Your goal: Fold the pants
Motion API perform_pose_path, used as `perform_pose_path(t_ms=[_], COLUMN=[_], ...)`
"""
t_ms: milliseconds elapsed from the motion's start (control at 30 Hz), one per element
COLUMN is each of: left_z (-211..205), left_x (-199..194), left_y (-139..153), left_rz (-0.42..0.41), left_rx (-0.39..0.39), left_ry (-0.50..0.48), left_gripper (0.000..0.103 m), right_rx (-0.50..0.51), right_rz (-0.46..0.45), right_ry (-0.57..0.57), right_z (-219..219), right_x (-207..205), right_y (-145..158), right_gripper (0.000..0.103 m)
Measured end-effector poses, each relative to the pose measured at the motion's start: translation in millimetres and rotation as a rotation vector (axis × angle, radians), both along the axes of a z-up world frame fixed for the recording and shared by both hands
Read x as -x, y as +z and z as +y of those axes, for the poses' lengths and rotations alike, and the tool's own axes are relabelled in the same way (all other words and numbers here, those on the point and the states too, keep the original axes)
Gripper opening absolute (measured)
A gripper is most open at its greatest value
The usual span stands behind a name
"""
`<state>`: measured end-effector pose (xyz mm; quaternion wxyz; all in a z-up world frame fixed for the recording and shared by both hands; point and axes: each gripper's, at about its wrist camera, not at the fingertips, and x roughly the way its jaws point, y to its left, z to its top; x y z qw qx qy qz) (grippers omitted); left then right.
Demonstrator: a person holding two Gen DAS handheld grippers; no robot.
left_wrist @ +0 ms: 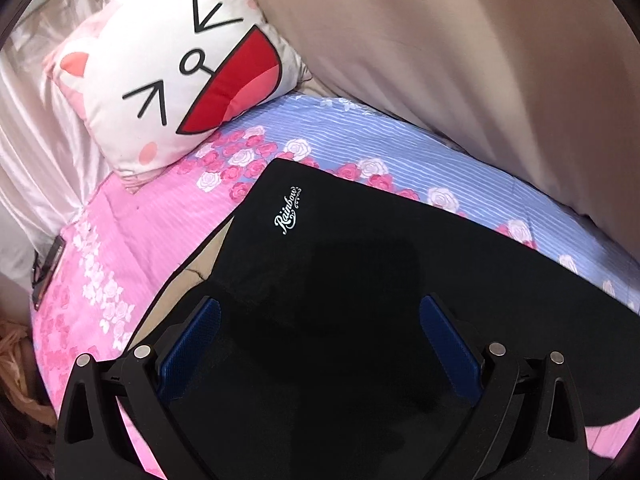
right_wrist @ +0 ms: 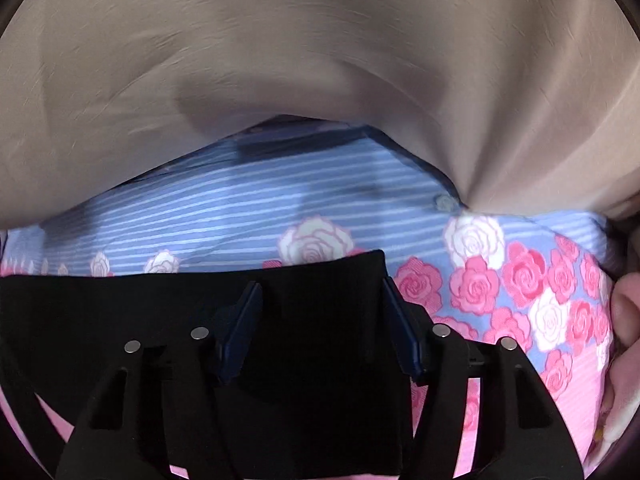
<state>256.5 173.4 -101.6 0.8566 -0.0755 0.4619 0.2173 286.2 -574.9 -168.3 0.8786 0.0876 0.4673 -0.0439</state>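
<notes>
Two grippers hover wide open over the black pants (left_wrist: 360, 260) on the rose bedsheet (left_wrist: 132, 240); left gripper (left_wrist: 320, 340) above the broad middle, right gripper (right_wrist: 322, 320) at a far corner

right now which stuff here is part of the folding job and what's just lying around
Part of the job:
black pants
left gripper, open
right gripper, open

Just lying about:
cat-face pillow
floral bedsheet
beige blanket

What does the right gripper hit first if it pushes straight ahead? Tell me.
Probably the black pants: the open right gripper already points over them. Past their edge lie the floral sheet and beige cover; depth unclear.
</notes>
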Motion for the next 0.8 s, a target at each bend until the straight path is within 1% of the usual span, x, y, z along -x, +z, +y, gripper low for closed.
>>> perform_pose_path(t_ms=[67, 133, 167, 200, 233, 267, 300, 400, 433, 467, 500, 533, 567, 600, 633, 667, 700, 733, 767, 800], left_z=[15.2, 34.1, 42.8, 51.8, 64.2, 73.8, 87.4, 109.5, 115.1, 118.5, 121.0, 124.8, 126.8, 127.8, 126.8, 125.9, 124.3, 122.0, 121.3, 121.9], left_x=[-8.7, -20.7, -27.2, -35.0, -46.2, -54.7, -67.7, -93.7, -104.7, -112.5, -119.8, -128.6, -132.4, -133.6, -133.0, -131.1, -126.5, -116.7, -105.0, -93.4], left_y=[-2.3, -3.1, -3.8, -4.4, -6.3, -8.3, -13.5, -28.0, -34.9, -40.6, -46.9, -57.8, -65.6, -67.4, -64.4, -61.4, -54.5, -39.8, -23.8, -10.5], left_rz=[-0.003, -0.016, -0.02, -0.018, -0.012, -0.004, 0.013, 0.044, 0.067, 0.081, 0.102, 0.148, 0.182, 0.187, 0.177, 0.173, 0.149, 0.097, 0.031, -0.03], left_rx=[0.0, -0.022, -0.034, -0.05, -0.056, -0.046, -0.02, 0.042, 0.052, 0.063, 0.087, 0.142, 0.191, 0.194, 0.205, 0.229, 0.241, 0.244, 0.265, 0.294], left_ry=[0.018, 0.028, 0.027, 0.03, 0.033, 0.033, 0.035, 0.032, 0.026, 0.014, -0.002, -0.017, -0.031, -0.036, -0.065, -0.086, -0.104, -0.133, -0.162, -0.185], left_gripper=[0.098, 0.098, 0.098, 0.098, 0.098, 0.098, 0.098, 0.097, 0.096, 0.086, 0.067, 0.052, 0.031, 0.027, 0.02, 0.017, 0.01, 0.007, 0.004, 0.004], right_rx=[0.008, -0.014, -0.053, -0.052, -0.038, -0.021, -0.011, 0.015, 0.011, 0.008, 0.005, 0.012, 0.017, 0.019, 0.023, 0.016, 0.009, -0.003, -0.017, -0.025], right_rz=[-0.007, -0.016, -0.022, -0.023, -0.02, -0.02, -0.024, -0.024, -0.024, -0.026, -0.027, -0.024, -0.021, -0.019, -0.027, -0.041, -0.057, -0.08, -0.106, -0.139], right_ry=[-0.017, -0.054, -0.065, -0.066, -0.063, -0.058, -0.055, -0.062, -0.073, -0.085, -0.098, -0.105, -0.11, -0.112, -0.115, -0.115, -0.115, -0.115, -0.109, -0.096], right_z=[2.0, -5.5, -9.2, -8.5, -4.9, 0.1, 2.2, 12.2, 15.5, 17.1, 18.4, 19.4, 20.2, 19.3, 22.0, 17.4, 18.9, 20.4, 22.3, 26.1], right_x=[3.0, 7.9, 10.6, 12.0, 12.7, 13.8, 13.2, 12.6, 14.0, 15.1, 16.2, 16.2, 15.9, 15.9, 19.2, 20.9, 26.0, 33.1, 40.9, 52.5], right_y=[-0.4, 0.6, 0.5, 0.9, 1.4, 3.0, 3.9, 7.8, 9.4, 10.5, 11.2, 12.4, 14.7, 19.7, 24.6, 29.9, 36.6, 46.0, 56.4, 70.6], right_gripper=[0.047, 0.018, 0.017, 0.013, 0.012, 0.011, 0.008, 0.008, 0.008, 0.008, 0.008, 0.008, 0.008, 0.008, 0.008, 0.008, 0.008, 0.008, 0.008, 0.008])
